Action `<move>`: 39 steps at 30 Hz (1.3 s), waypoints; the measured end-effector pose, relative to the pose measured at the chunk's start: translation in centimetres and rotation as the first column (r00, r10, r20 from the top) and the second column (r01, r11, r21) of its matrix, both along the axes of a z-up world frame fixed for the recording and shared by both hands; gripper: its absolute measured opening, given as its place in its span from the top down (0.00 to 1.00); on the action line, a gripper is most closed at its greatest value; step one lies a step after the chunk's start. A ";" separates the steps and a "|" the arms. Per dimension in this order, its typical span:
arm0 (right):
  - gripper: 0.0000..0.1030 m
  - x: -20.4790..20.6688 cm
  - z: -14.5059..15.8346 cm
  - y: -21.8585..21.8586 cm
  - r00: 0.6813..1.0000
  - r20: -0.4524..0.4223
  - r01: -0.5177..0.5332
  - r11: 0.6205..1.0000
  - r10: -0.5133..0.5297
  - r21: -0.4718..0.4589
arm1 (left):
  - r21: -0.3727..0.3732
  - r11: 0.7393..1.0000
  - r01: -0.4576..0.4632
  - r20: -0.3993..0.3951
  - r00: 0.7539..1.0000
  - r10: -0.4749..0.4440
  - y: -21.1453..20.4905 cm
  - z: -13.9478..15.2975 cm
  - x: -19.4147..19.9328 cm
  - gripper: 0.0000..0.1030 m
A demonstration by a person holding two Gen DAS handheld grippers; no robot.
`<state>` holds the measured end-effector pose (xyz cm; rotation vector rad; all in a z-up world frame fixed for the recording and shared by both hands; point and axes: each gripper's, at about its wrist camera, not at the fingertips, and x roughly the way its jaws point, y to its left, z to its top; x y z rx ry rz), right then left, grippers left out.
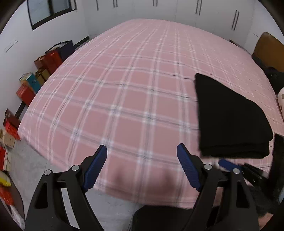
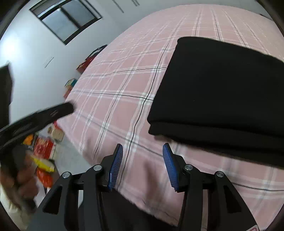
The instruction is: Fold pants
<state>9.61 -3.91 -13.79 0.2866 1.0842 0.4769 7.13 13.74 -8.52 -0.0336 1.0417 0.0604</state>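
Observation:
Black pants (image 1: 230, 120) lie folded into a flat rectangle on the pink plaid bed (image 1: 124, 99), near its front right part. In the right wrist view the folded pants (image 2: 221, 92) fill the upper right, with stacked layers showing along the near edge. My left gripper (image 1: 142, 156) is open and empty above the bed's front edge, to the left of the pants. My right gripper (image 2: 142, 154) is open and empty, just in front of the pants' near left corner and apart from it. The left gripper also shows blurred at the left in the right wrist view (image 2: 44, 115).
Colourful boxes and bags (image 1: 35, 78) line the floor along the left wall. White wardrobes (image 1: 159, 8) stand behind the bed. A brown headboard (image 1: 268, 49) and dark items sit at the far right. A window (image 2: 67, 17) is in the wall.

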 end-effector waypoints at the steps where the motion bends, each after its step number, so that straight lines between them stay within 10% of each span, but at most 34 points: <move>1: 0.55 -0.1 -0.5 0.1 1.000 -0.008 0.022 1.000 -0.022 0.010 | 0.000 1.000 -0.006 0.000 1.000 0.006 0.5 0.1 -0.4 0.23; 10: 0.54 2.6 -1.8 0.2 0.970 0.023 0.239 0.969 -0.241 0.069 | 0.010 1.000 -0.020 0.012 1.000 0.020 4.2 -0.3 -2.3 0.23; 13: 0.75 3.3 -2.2 0.3 0.948 0.023 0.315 0.946 -0.317 0.072 | -0.005 0.999 -0.034 0.017 0.999 0.034 5.2 -0.1 -2.5 0.23; 17: 0.81 3.2 0.3 2.5 0.956 0.126 0.261 0.965 -0.263 0.033 | 0.009 0.999 -0.048 0.041 0.998 0.048 6.0 0.3 -2.9 0.23; 24: 0.72 3.7 -2.2 3.1 0.993 0.063 0.104 0.993 -0.101 -0.053 | 0.007 0.999 -0.034 0.024 0.999 0.033 4.6 0.4 -2.0 0.22; 28: 0.72 0.2 2.0 -3.1 0.981 0.135 0.146 0.989 -0.142 -0.020 | 0.000 1.000 -0.002 0.043 0.999 0.002 2.7 1.1 -1.7 0.16; 34: 0.64 0.2 4.0 -19.5 0.856 0.149 0.510 0.857 -0.496 -0.077 | -0.017 0.998 0.066 0.054 0.996 -0.065 -2.1 1.7 -1.0 0.16; 39: 0.47 3.1 1.1 -23.5 0.868 0.019 0.496 0.868 -0.496 -0.004 | -0.023 0.992 0.125 0.053 0.991 -0.123 -7.3 2.2 -0.3 0.16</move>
